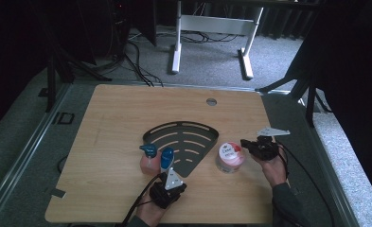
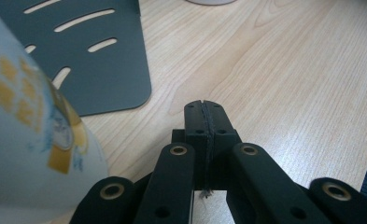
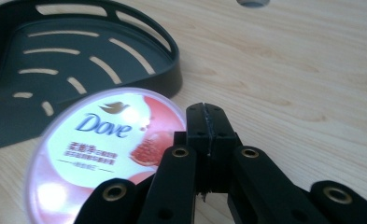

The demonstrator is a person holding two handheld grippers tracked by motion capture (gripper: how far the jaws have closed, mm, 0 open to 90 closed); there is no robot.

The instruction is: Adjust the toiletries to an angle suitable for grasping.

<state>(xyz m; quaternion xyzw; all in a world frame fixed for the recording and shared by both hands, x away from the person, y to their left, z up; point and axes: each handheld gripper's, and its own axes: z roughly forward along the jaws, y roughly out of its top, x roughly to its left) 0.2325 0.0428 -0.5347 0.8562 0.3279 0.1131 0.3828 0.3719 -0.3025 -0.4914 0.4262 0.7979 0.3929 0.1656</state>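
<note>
A dark fan-shaped slotted tray [image 1: 183, 142] lies flat at the middle of the wooden table [image 1: 117, 113]. Right of it stands a round pink Dove jar [image 1: 230, 157]. Two pale bottles with blue caps [image 1: 148, 151] [image 1: 167, 157] stand at the tray's left corner. My left gripper [image 1: 162, 178] is shut and empty, just in front of the nearer bottle [image 2: 27, 140], which stands beside its jaws. My right gripper [image 1: 245, 143] is shut and empty too, its tip [image 3: 204, 112] at the right rim of the Dove jar [image 3: 97, 149]. I cannot tell whether it touches the jar.
A small round grommet hole [image 1: 211, 101] sits near the table's far edge. Bare wood surrounds the tray [image 3: 78, 56] at the far left and far right. Beyond the table are a white desk frame [image 1: 212, 28] and floor cables. Each gripper trails a cable toward me.
</note>
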